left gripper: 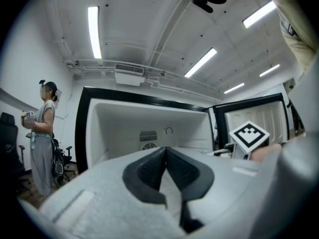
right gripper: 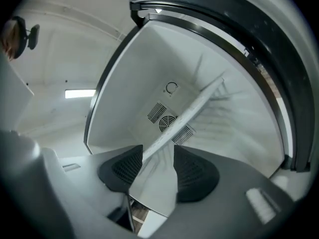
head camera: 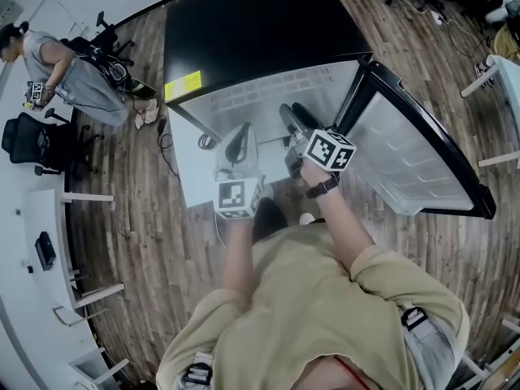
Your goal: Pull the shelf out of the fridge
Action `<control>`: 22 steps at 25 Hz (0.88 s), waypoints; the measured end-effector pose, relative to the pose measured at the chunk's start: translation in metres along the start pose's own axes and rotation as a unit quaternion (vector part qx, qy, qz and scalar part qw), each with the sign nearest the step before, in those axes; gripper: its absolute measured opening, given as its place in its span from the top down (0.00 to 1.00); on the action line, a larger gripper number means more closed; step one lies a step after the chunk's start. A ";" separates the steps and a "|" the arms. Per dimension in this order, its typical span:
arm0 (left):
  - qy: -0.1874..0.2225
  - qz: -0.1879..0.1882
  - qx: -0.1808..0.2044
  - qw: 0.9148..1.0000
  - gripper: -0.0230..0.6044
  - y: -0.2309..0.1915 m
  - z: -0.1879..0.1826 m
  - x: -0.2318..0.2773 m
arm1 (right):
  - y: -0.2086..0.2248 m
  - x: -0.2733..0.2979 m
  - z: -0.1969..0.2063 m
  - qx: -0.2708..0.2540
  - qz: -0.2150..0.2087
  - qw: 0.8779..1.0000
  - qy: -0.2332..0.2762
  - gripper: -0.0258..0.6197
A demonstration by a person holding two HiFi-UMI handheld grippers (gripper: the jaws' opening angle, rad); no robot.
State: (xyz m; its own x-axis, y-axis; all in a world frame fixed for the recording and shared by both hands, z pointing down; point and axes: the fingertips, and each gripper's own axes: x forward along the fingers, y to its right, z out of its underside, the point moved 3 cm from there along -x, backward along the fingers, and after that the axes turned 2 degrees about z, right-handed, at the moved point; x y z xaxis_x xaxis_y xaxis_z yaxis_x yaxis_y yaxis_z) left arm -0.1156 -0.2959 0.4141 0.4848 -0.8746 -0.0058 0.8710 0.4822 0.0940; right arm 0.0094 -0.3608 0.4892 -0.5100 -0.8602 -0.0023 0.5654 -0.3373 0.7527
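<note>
The fridge [head camera: 268, 31] is black with a white inside [left gripper: 149, 123], and its door [head camera: 410, 157] stands swung out to the right. The shelf [right gripper: 197, 106] is a clear pane with a white front strip. It runs slantwise from the fridge's back wall down between my right gripper's [right gripper: 157, 151] pads, which stand apart on either side of the pane without pressing on it. My left gripper [left gripper: 165, 151] is shut with nothing in it and points into the fridge mouth, just left of the right gripper's marker cube [left gripper: 248, 136].
A person [head camera: 73, 71] stands at the far left by a black office chair [head camera: 32, 140] and a white desk [head camera: 32, 242]. A vent and fan [right gripper: 167, 118] sit in the fridge's back wall. Wooden floor surrounds the fridge.
</note>
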 end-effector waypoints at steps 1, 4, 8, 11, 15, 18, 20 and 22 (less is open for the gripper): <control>-0.002 0.000 0.000 1.000 0.96 -0.003 0.001 0.001 | 0.003 0.003 0.001 0.017 0.000 1.000 0.002 0.67; -0.007 -0.005 0.000 1.000 0.96 -0.013 0.005 0.002 | 0.010 0.012 0.004 0.051 -0.002 0.999 0.011 0.66; -0.016 -0.007 0.000 1.000 0.96 -0.021 0.011 0.003 | 0.011 0.020 0.000 0.071 -0.012 0.997 0.041 0.65; -0.016 -0.001 0.003 1.000 0.96 -0.022 0.010 0.006 | 0.011 0.024 -0.008 0.080 -0.014 0.995 0.064 0.64; -0.021 0.004 0.001 1.000 0.96 -0.026 0.016 0.012 | 0.016 0.033 -0.008 0.088 -0.012 0.994 0.065 0.65; -0.018 0.015 0.000 1.000 0.96 -0.026 0.008 0.019 | 0.017 0.040 -0.008 0.111 -0.017 0.991 0.070 0.65; -0.014 0.022 0.004 1.000 0.96 -0.025 0.002 0.025 | 0.016 0.046 -0.009 0.123 -0.025 0.989 0.074 0.65; -0.008 0.028 0.007 1.000 0.96 -0.025 -0.001 0.029 | 0.015 0.053 -0.010 0.128 -0.030 0.988 0.076 0.65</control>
State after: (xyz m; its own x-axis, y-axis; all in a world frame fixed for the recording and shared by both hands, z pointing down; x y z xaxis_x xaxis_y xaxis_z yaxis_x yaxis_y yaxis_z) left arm -0.1230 -0.3332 0.4105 0.5321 -0.8465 0.0162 0.8407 0.5306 0.1083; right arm -0.0031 -0.4151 0.4937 -0.4242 -0.8953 -0.1360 0.3446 -0.2985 0.8901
